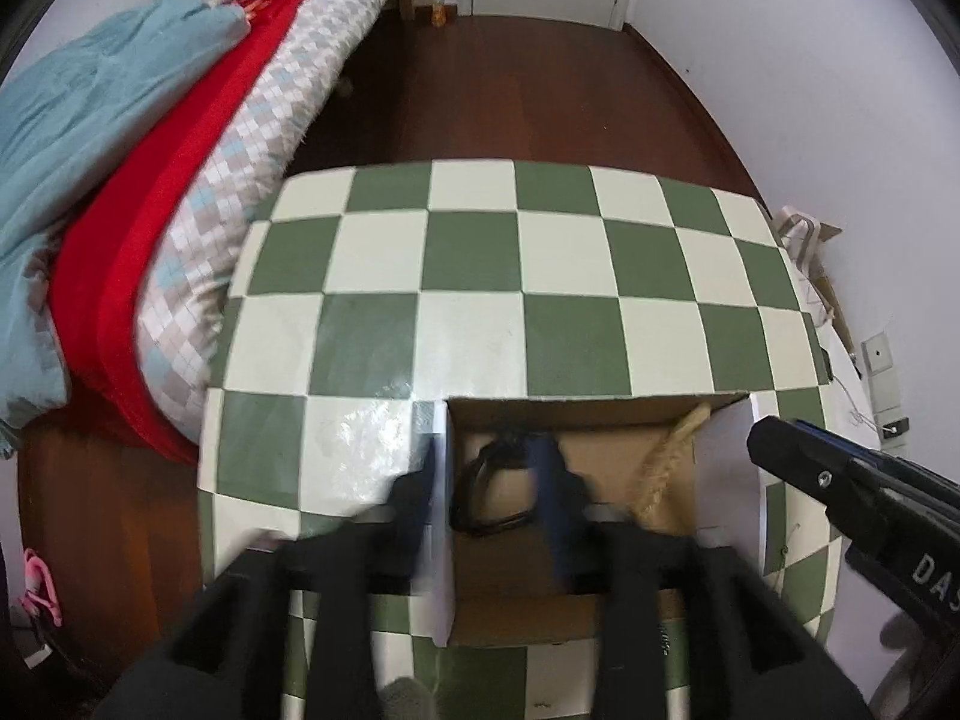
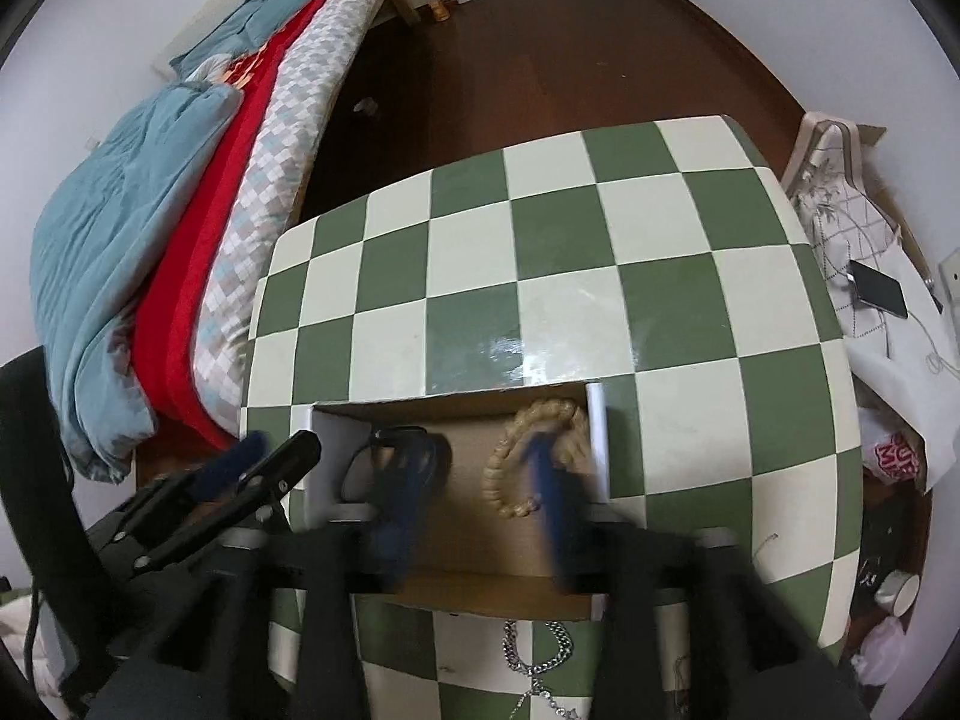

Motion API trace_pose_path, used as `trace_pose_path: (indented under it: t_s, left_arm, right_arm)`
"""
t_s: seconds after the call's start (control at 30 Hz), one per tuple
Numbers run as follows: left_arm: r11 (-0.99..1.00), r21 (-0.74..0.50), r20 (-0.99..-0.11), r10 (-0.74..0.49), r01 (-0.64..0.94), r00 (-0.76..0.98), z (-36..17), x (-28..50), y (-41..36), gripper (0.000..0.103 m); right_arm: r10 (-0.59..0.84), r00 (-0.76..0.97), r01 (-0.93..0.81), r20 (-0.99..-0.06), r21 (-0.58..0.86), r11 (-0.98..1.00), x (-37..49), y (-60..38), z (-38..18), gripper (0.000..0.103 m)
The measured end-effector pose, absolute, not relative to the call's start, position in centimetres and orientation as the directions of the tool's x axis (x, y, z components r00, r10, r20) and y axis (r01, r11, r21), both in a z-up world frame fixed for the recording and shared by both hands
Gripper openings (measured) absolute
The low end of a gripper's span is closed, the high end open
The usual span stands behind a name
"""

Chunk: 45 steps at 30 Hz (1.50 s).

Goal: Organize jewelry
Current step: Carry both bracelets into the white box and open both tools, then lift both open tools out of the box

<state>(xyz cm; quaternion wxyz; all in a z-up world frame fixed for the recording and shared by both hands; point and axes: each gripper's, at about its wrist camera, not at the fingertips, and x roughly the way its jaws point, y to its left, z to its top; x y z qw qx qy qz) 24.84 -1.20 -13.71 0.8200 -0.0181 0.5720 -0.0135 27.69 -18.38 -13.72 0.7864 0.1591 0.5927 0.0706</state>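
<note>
right hand-held gripper (image 1: 774, 438) body: white letters "DAS", cut off at the frame edge
red-and-white bag (image 2: 897, 456) beside worktop: print unreadable

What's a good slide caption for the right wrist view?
Open right gripper over a box holding a beaded bracelet; silver chain outside.

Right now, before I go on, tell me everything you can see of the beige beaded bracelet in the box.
The beige beaded bracelet looks like pale tan, wood-like beads strung in a loop. It lies curled on the floor of the open cardboard box, at its right end, against the white right wall. The right hand-held gripper is over it, one blue finger crossing the loop; whether they touch is unclear. A black bracelet lies apart, at the left end.
</note>
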Motion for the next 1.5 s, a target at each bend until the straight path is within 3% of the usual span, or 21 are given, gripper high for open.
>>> trace_pose_path:
  t_s: [0.03,0.07,0.13,0.2,0.27,0.5,0.83,1.5]
  left_arm:
    - [0.999,-0.044,-0.935,-0.04,-0.003,0.353,-13.4,24.7,-1.1,0.082]
    - [0.999,-0.033,-0.933,-0.028,-0.007,0.358,-13.2,24.7,-1.0,0.092]
    - [1.0,-0.024,-0.931,-0.018,-0.01,0.365,-12.9,24.5,-0.7,0.092]
    - [1.0,0.004,-0.931,0.009,-0.014,0.366,-12.8,24.1,-0.5,0.094]
    - [0.999,0.037,-0.921,0.044,-0.025,0.388,-12.5,23.4,-0.1,0.101]
    - [0.994,0.093,-0.906,0.109,-0.058,0.409,-12.5,20.6,0.7,0.103]
    - [0.986,0.13,-0.866,0.163,-0.103,0.473,-10.0,16.0,1.8,0.102]
    - [0.988,0.098,-0.728,0.151,-0.116,0.668,-0.9,6.0,1.9,0.102]
  right_arm:
    - [0.29,0.289,0.089,-0.912,0.328,0.941,27.6,-18.6,-13.7,0.061]
    - [0.273,0.293,0.098,-0.916,0.312,0.945,27.3,-18.9,-13.6,0.061]
    - [0.225,0.299,0.106,-0.927,0.267,0.958,26.8,-19.2,-13.4,0.065]
    - [0.157,0.3,0.102,-0.941,0.196,0.975,26.1,-19.3,-13.2,0.093]
    - [0.086,0.304,0.076,-0.949,0.114,0.991,25.1,-18.8,-13.2,0.1]
    - [-0.009,0.308,0.026,-0.951,-0.001,1.0,21.7,-17.5,-14.1,0.103]
    - [-0.003,0.346,0.019,-0.938,0.004,1.0,17.7,-16.3,-12.4,0.103]
    - [-0.055,0.584,0.053,-0.81,-0.029,0.998,7.3,-15.6,-1.2,0.103]
